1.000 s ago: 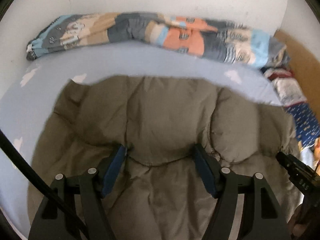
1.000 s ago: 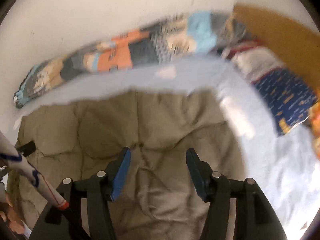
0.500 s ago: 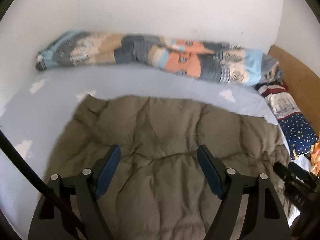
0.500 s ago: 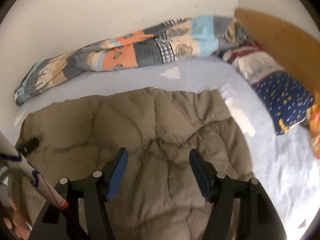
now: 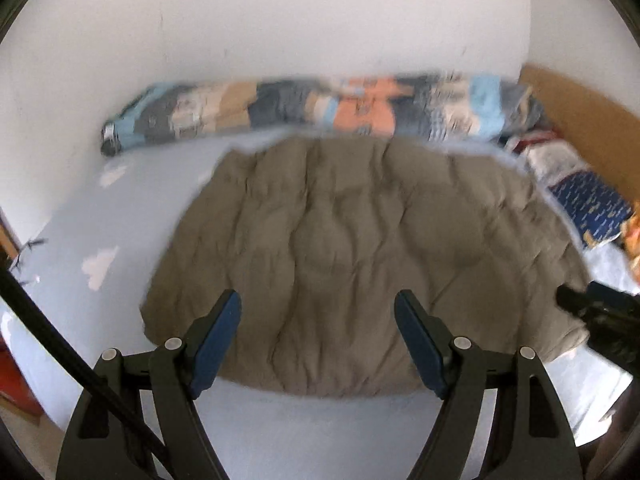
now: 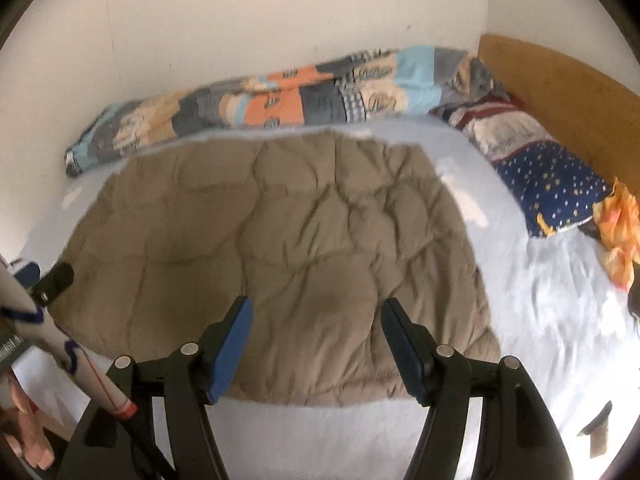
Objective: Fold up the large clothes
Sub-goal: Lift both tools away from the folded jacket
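**Quilted garment flat on bed, both grippers empty**

Bed (image 6: pixel 540 320) with pale blue sheet carries the brown quilted garment (image 6: pixel 280 240), lying flat mid-mattress. We see left hand-held gripper (image 5: pixel 318 338) and right hand-held gripper (image 6: pixel 316 344) above its near edge, jaws just widened, nothing between them.

This is a bedroom in a home. A bed with a pale blue sheet (image 6: pixel 532 304) fills most of the frame, against a plain white wall (image 6: pixel 280 20). At the upper right stands a wooden headboard (image 6: pixel 560 80) with a star-patterned pillow (image 6: pixel 560 188) below it. A rolled patchwork blanket (image 6: pixel 280 100) lies along the wall.
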Action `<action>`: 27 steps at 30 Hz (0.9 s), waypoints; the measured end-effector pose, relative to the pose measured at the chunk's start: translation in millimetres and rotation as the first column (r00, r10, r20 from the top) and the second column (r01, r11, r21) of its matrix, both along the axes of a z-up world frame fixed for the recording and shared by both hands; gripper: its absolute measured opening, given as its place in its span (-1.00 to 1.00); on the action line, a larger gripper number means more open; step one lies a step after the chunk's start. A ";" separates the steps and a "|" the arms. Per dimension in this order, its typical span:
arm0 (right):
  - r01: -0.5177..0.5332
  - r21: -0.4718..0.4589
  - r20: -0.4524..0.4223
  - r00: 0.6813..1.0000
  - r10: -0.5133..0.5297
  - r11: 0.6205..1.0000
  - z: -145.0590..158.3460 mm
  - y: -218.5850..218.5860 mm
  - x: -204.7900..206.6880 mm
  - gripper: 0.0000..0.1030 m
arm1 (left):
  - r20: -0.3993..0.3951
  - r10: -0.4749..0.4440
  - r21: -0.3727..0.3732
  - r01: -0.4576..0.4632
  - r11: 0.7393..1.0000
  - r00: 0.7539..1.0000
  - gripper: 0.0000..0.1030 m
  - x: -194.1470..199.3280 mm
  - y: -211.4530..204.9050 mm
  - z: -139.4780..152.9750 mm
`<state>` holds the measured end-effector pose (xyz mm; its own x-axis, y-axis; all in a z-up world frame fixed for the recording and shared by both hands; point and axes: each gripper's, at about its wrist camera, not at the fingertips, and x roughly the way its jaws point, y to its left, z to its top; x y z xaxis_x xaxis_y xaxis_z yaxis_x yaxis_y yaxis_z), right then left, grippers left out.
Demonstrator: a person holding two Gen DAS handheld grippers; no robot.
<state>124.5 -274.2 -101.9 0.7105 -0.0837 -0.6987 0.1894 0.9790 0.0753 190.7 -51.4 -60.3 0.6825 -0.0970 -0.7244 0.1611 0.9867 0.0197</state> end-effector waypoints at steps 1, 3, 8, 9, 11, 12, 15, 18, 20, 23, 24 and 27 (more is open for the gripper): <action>0.001 0.016 -0.017 1.000 0.000 1.000 -4.5 -0.5 1.2 0.38 | -0.055 0.003 0.012 -0.002 1.000 0.998 0.51 8.7 -2.1 -11.3; 0.005 0.015 -0.075 0.997 -0.004 1.000 -19.5 1.2 8.6 0.38 | -0.137 0.013 0.013 -0.011 1.000 0.990 0.52 20.4 -1.3 -31.4; 0.013 0.005 -0.161 0.987 -0.012 1.000 -44.6 1.8 22.8 0.45 | -0.108 0.037 0.023 -0.035 0.999 0.993 0.52 14.8 -3.7 -31.0; 0.013 0.003 -0.147 0.989 -0.012 1.000 -41.9 1.7 21.1 0.45 | -0.084 0.034 0.026 -0.032 0.999 0.996 0.52 9.0 -4.3 -26.9; 0.009 0.007 -0.107 0.994 -0.008 1.000 -32.9 1.1 12.7 0.45 | -0.036 0.020 0.025 -0.019 1.000 0.999 0.52 -7.4 -3.9 -16.9; 0.006 0.010 -0.069 0.998 -0.006 1.000 -24.7 0.3 4.0 0.45 | -0.014 0.017 0.024 -0.017 1.000 1.000 0.52 -14.8 -2.4 -11.2; 0.015 -0.029 0.019 1.000 -0.015 0.999 -4.3 -0.2 -19.8 0.45 | 0.035 0.012 0.002 -0.012 1.000 0.999 0.52 -34.4 4.3 2.0; 0.016 -0.046 0.081 0.997 -0.013 0.999 8.0 1.7 -44.1 0.45 | 0.083 0.023 0.005 -0.024 1.000 0.996 0.52 -55.4 13.4 16.4; 0.010 -0.049 0.109 0.994 -0.005 0.999 13.2 4.3 -58.2 0.46 | 0.094 0.023 -0.003 -0.023 1.000 0.995 0.52 -68.4 16.2 21.0; -0.009 -0.053 0.144 0.989 0.016 0.999 19.1 11.3 -79.4 0.52 | 0.112 0.031 -0.002 -0.031 1.000 0.993 0.52 -85.7 23.3 28.2; -0.017 -0.053 0.157 0.987 0.025 0.998 21.1 13.9 -87.1 0.56 | 0.117 0.033 0.001 -0.033 0.999 0.993 0.52 -93.9 25.9 30.7; -0.033 -0.072 0.189 0.981 0.046 0.997 24.8 24.9 -111.9 0.60 | 0.131 0.037 -0.004 -0.037 0.999 0.991 0.52 -118.0 34.9 34.2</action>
